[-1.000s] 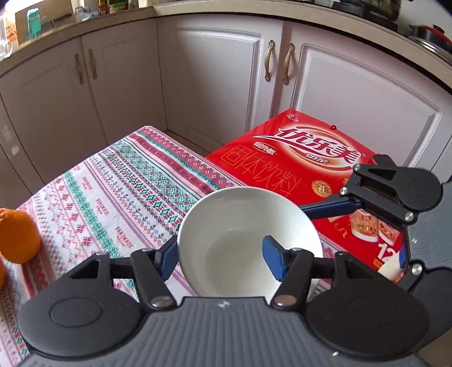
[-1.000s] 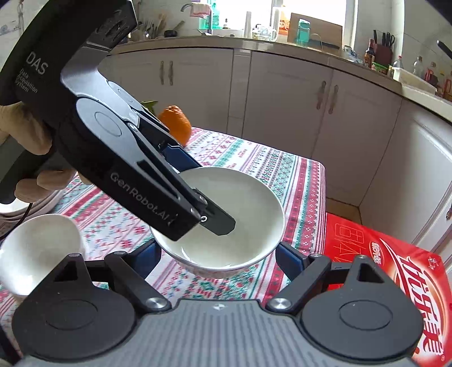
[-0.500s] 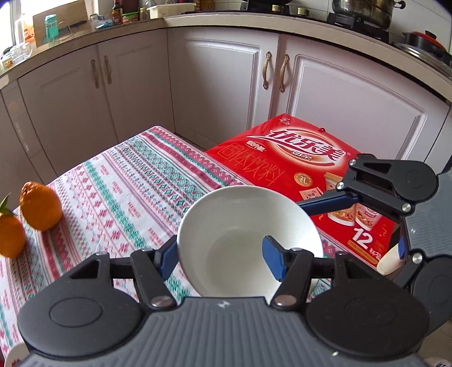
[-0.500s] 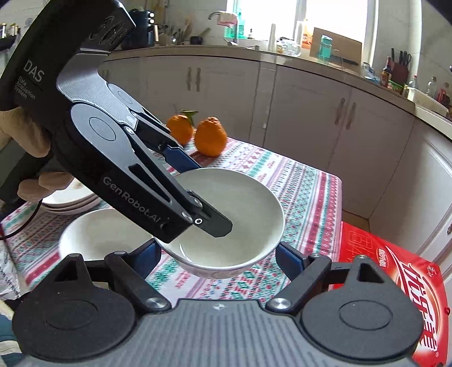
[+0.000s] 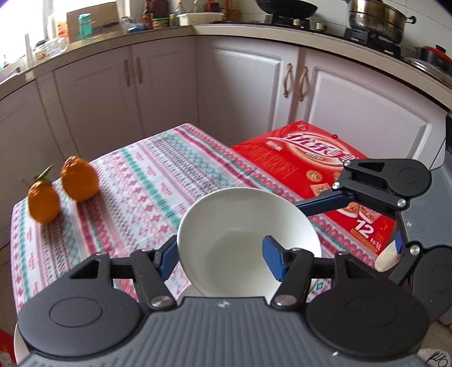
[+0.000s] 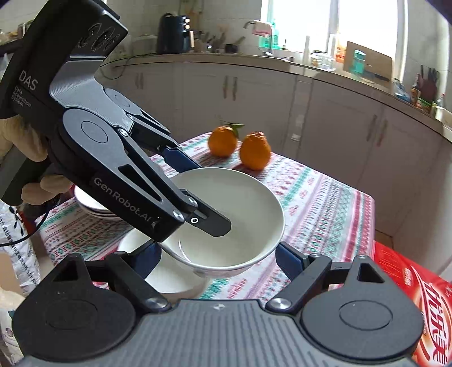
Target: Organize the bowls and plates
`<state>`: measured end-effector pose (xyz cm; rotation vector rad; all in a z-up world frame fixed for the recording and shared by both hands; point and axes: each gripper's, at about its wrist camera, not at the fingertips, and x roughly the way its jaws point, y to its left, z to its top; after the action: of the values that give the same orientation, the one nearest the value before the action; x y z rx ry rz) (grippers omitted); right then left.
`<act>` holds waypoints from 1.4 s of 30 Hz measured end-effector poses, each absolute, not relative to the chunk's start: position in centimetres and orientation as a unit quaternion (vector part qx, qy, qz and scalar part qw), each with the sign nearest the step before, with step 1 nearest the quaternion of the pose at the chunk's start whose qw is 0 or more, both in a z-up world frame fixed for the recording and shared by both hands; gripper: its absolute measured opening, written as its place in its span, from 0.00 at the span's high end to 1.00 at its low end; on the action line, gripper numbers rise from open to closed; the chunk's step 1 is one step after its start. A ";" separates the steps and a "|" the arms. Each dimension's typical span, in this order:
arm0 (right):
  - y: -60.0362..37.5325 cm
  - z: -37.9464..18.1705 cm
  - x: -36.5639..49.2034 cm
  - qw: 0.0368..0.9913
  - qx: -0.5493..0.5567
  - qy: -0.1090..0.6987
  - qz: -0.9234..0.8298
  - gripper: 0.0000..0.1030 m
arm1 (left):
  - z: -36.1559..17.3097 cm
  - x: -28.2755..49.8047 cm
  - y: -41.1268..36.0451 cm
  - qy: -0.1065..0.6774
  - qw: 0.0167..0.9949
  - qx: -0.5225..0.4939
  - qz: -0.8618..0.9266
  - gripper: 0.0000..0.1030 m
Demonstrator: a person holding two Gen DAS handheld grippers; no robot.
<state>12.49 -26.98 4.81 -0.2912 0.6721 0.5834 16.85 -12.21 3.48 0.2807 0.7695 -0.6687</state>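
Home kitchen: white cabinets, stove w/ pots far right, sink tap by window.

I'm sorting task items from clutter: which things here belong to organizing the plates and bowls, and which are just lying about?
Part of the job:
lifted white bowl
second bowl beneath it
stacked plates

Just lying about:
leafy orange
second orange
red carton

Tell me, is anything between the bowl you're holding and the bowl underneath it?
Nothing visible. The held bowl, pinched at its rim by the left gripper, hangs right above the lower bowl with only air between them.
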 end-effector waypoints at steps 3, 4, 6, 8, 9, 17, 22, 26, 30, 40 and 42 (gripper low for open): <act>-25.9 4.5 12.4 0.888 -0.146 0.325 0.292 0.12 | 3.1 16.5 -11.2 0.371 0.866 0.131 -0.308 0.40; -25.6 4.4 12.4 0.886 -0.145 0.325 0.296 0.12 | 2.9 16.4 -10.8 0.372 0.868 0.129 -0.304 0.40; -25.1 4.1 12.3 0.882 -0.145 0.329 0.304 0.12 | 2.5 16.3 -10.2 0.376 0.868 0.124 -0.299 0.40; -24.6 3.8 12.3 0.879 -0.147 0.333 0.309 0.12 | 2.0 16.3 -9.7 0.384 0.867 0.117 -0.296 0.40; -24.4 3.7 12.3 0.876 -0.149 0.336 0.311 0.12 | 1.7 16.2 -9.5 0.388 0.866 0.114 -0.296 0.40; -23.9 2.7 12.3 0.868 -0.150 0.351 0.318 0.12 | 0.5 16.0 -8.9 0.399 0.862 0.101 -0.295 0.40; -23.9 2.3 12.3 0.864 -0.148 0.359 0.320 0.12 | 0.0 15.9 -8.6 0.405 0.858 0.095 -0.302 0.40; -24.0 2.1 12.4 0.861 -0.141 0.365 0.324 0.12 | -0.4 15.9 -8.5 0.410 0.856 0.093 -0.300 0.40; -24.0 1.8 12.5 0.859 -0.138 0.369 0.326 0.12 | -0.8 16.0 -8.4 0.413 0.855 0.089 -0.300 0.40; -24.0 1.4 12.7 0.858 -0.129 0.375 0.328 0.04 | -1.2 16.1 -7.8 0.413 0.852 0.074 -0.313 0.28; -24.0 1.6 12.5 0.862 -0.131 0.365 0.327 0.01 | -0.8 15.7 -7.7 0.403 0.856 0.077 -0.315 0.25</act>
<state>12.45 -24.00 1.62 -0.2748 0.7661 0.6864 15.74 -7.71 -0.83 0.1615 0.8481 -0.6618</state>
